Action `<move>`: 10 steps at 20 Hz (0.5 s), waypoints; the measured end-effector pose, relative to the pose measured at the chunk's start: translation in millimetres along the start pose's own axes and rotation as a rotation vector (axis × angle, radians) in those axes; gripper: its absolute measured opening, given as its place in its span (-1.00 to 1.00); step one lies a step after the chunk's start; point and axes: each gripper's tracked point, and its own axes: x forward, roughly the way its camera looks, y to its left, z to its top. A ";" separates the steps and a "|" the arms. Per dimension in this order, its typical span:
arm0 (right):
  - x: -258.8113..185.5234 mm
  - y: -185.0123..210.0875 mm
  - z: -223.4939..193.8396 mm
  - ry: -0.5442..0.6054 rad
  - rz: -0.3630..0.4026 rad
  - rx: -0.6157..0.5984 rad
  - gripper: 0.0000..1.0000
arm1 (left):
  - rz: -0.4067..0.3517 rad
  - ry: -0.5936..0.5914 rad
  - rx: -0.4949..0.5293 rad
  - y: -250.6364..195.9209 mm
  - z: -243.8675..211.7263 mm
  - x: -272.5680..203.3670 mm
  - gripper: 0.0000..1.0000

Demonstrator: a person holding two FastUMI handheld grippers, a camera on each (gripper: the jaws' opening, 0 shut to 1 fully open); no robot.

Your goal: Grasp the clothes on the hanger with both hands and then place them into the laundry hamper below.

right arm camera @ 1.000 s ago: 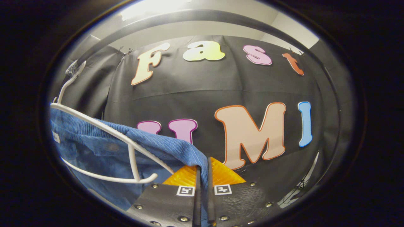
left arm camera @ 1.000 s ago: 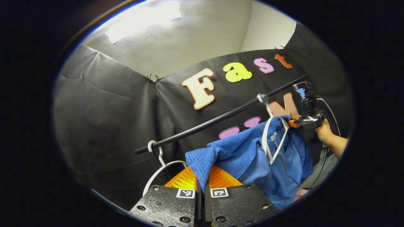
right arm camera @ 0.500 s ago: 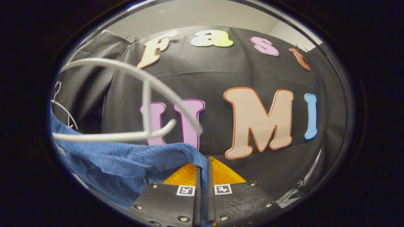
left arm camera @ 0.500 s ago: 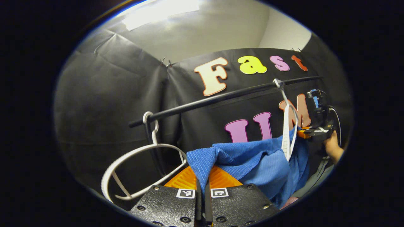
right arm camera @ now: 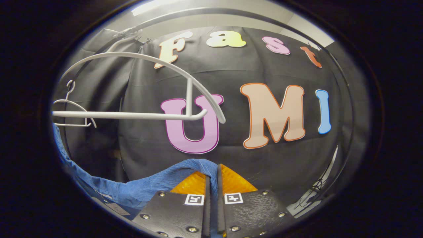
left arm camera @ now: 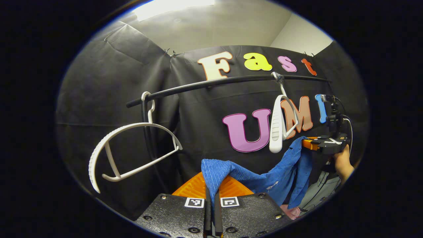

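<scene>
In the left gripper view, the left hand-held gripper (left arm camera: pixel 211 201) sits at the bottom centre of the frame, its two fingers pressed together on a fold of the blue ribbed fabric garment (left arm camera: pixel 264 175). The garment sags rightward from there to the right hand-held gripper (left arm camera: pixel 309 143) at the middle right, held in a person's hand (left arm camera: pixel 342 165). A black metal rail (left arm camera: pixel 214 84) crosses the upper middle of the frame. Two bare white plastic hangers hang from it, one at the left (left arm camera: pixel 132 148) and one right of centre (left arm camera: pixel 281 125), just above the cloth. In the right gripper view, the right hand-held gripper (right arm camera: pixel 211 201) at the bottom centre is likewise closed tight on the blue garment (right arm camera: pixel 148 188), which trails to the lower left. A white hanger (right arm camera: pixel 148 89) hangs clear above it
</scene>
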 end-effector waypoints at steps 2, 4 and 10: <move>-24.7 3.4 2.1 -0.002 0.006 0.035 -0.84 | 0.007 -0.016 -0.019 -1.8 3.8 -8.1 -0.93; -50.5 8.5 6.6 -0.008 0.013 0.056 -0.84 | 0.002 -0.021 -0.038 -8.9 3.9 -16.4 -0.93; -123.5 21.8 13.7 -0.003 0.014 0.033 -0.83 | -0.095 -0.049 -0.065 -70.2 10.4 -36.1 -0.93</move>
